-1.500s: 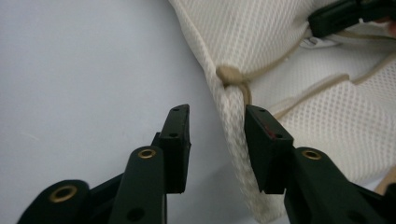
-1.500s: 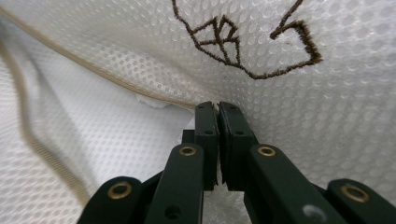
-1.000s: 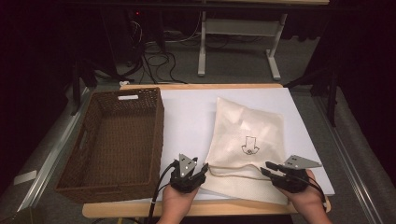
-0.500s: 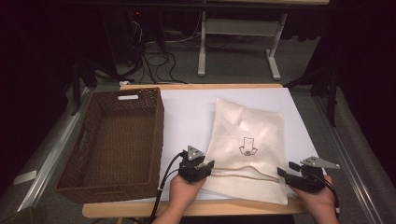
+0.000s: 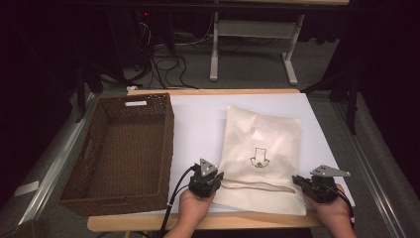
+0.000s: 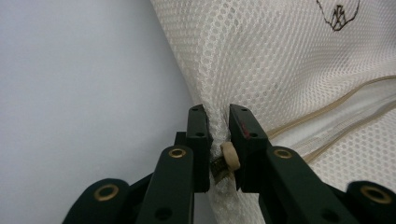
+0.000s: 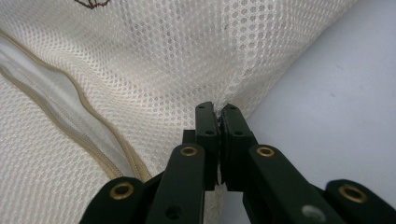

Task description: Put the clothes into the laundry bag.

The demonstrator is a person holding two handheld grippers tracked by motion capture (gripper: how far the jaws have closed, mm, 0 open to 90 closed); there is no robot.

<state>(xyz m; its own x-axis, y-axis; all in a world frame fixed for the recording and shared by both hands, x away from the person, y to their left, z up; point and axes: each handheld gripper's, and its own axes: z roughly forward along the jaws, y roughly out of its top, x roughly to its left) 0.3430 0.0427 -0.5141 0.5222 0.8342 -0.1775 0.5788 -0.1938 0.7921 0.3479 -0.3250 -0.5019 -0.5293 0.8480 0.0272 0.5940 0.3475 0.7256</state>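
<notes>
From above, my left gripper [image 5: 214,179] and right gripper [image 5: 303,182] pinch the near corners of the cream mesh bag [image 5: 262,148] lying flat on the white table [image 5: 198,119], right of the wicker basket [image 5: 124,148]. My left gripper view reveals a zipper pull [image 6: 229,156] clamped between jaws. My right gripper view shows jaws nipping mesh at the bag's edge.

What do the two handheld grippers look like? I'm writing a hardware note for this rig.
Both the left gripper and right gripper are black, with flat rectangular jaws on linkage arms fastened by brass-coloured rivets. Each carries a grey three-cornered plate on top. A black cable trails from the left one. No sleeves show; forearms are bare.
</notes>
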